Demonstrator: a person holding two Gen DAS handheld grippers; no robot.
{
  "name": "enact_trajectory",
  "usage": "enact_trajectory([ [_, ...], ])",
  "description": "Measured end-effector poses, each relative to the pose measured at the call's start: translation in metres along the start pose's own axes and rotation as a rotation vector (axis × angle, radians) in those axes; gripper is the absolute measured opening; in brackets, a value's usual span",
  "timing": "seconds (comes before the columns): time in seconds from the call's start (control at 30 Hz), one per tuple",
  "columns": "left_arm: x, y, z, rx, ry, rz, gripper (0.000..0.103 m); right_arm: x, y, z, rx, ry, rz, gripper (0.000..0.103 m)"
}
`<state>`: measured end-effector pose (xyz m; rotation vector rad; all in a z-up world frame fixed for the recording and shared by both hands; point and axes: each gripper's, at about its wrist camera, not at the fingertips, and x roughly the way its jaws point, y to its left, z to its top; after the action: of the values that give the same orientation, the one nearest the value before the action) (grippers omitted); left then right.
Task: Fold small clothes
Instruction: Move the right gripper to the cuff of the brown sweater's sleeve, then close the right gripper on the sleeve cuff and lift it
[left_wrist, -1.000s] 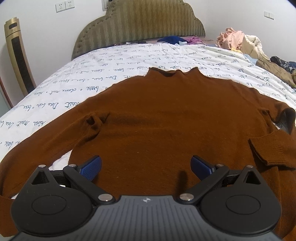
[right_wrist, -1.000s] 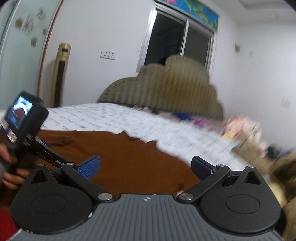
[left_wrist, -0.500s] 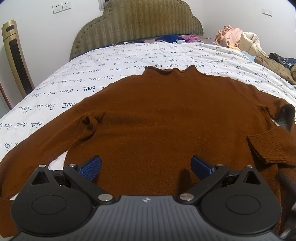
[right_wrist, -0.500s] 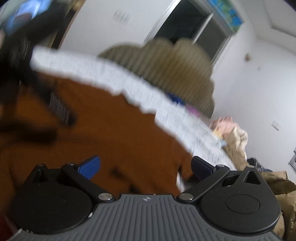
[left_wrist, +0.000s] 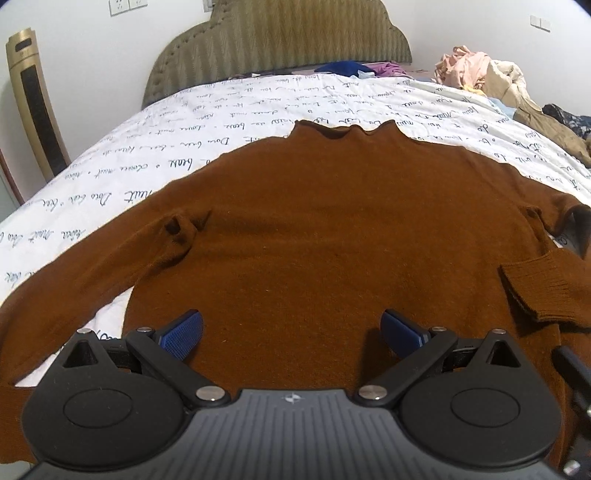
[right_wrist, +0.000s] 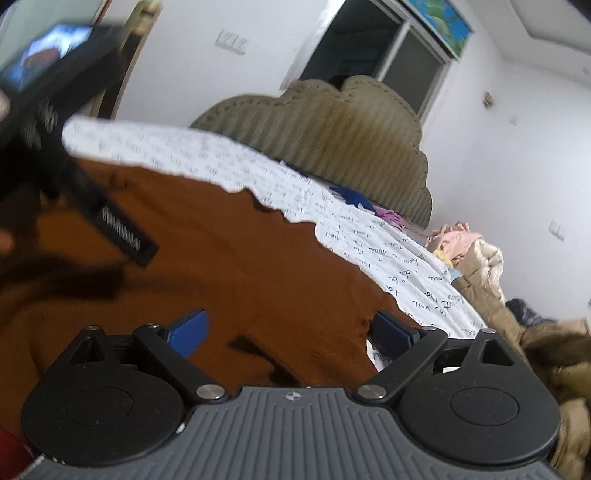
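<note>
Because the right hand-held gripper (right_wrist: 286, 330) is closing over the sweater's (left_wrist: 332, 236) right armpit area with no cloth pinched yet, you risk catching one layer only or bunching the body. Your left hand-held gripper (left_wrist: 291, 330) hovers spread and empty above the hem. You find the sweater flat on the bed (left_wrist: 221, 122), collar toward the headboard (left_wrist: 277, 40), long axis hem to collar, right cuff (left_wrist: 539, 288) folded inward.

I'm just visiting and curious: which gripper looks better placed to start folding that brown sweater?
Probably the right gripper: its closing jaws sit at the brown sweater's side edge. The left gripper hovers open over the flat middle.
</note>
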<state>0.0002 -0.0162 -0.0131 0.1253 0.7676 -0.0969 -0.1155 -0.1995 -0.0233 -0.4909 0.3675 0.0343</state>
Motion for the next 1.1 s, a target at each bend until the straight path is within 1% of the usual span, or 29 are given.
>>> enact_trajectory([
  [0.07,-0.001,0.0,0.0,0.005,-0.007,0.01,0.103,0.014,0.004,0.001,-0.015,0.042,-0.005,0.092],
  [0.17,0.0,0.0,-0.001,-0.001,-0.004,0.011,0.103,0.021,0.008,-0.001,-0.025,0.061,-0.031,0.092],
  [0.23,0.001,0.0,0.0,0.001,0.003,0.008,0.103,0.026,0.011,-0.005,-0.037,0.067,-0.049,0.088],
  [0.27,0.001,-0.001,-0.001,0.005,0.004,0.009,0.103,0.028,0.013,-0.007,-0.054,0.07,-0.057,0.081],
  [0.3,0.001,-0.002,-0.001,0.01,0.003,0.011,0.103,0.032,0.015,-0.009,-0.072,0.076,-0.052,0.071],
  [0.33,0.001,-0.003,-0.002,0.015,0.002,0.014,0.103,0.035,0.016,-0.01,-0.086,0.083,-0.05,0.065],
  [0.37,0.001,-0.003,-0.002,0.019,0.002,0.016,0.103,0.038,0.017,-0.011,-0.096,0.092,-0.052,0.056],
  [0.4,0.001,-0.004,-0.002,0.021,0.002,0.017,0.103,0.041,0.018,-0.013,-0.104,0.097,-0.053,0.052],
  [0.47,0.001,-0.004,-0.002,0.025,0.004,0.019,0.103,0.045,0.019,-0.014,-0.119,0.104,-0.053,0.051],
  [0.53,0.002,-0.004,-0.002,0.027,0.004,0.022,0.103,0.048,0.02,-0.016,-0.128,0.104,-0.059,0.046],
  [0.6,0.002,-0.004,-0.002,0.027,0.006,0.023,0.103,0.051,0.021,-0.016,-0.136,0.103,-0.063,0.034],
  [0.73,0.003,-0.003,-0.003,0.028,0.01,0.024,0.103,0.055,0.02,-0.018,-0.154,0.1,-0.075,0.022],
  [0.8,0.003,-0.003,-0.003,0.028,0.01,0.026,0.103,0.056,0.018,-0.018,-0.162,0.102,-0.077,0.011],
  [0.9,0.003,-0.003,-0.003,0.028,0.013,0.028,0.103,0.056,0.014,-0.019,-0.154,0.098,-0.077,0.007],
  [1.0,0.003,-0.004,-0.003,0.034,0.01,0.035,0.103,0.052,0.003,-0.02,-0.11,0.08,-0.093,0.006],
  [1.1,0.003,-0.003,-0.003,0.034,0.009,0.037,0.103,0.046,-0.029,-0.023,0.002,0.062,-0.141,0.006],
])
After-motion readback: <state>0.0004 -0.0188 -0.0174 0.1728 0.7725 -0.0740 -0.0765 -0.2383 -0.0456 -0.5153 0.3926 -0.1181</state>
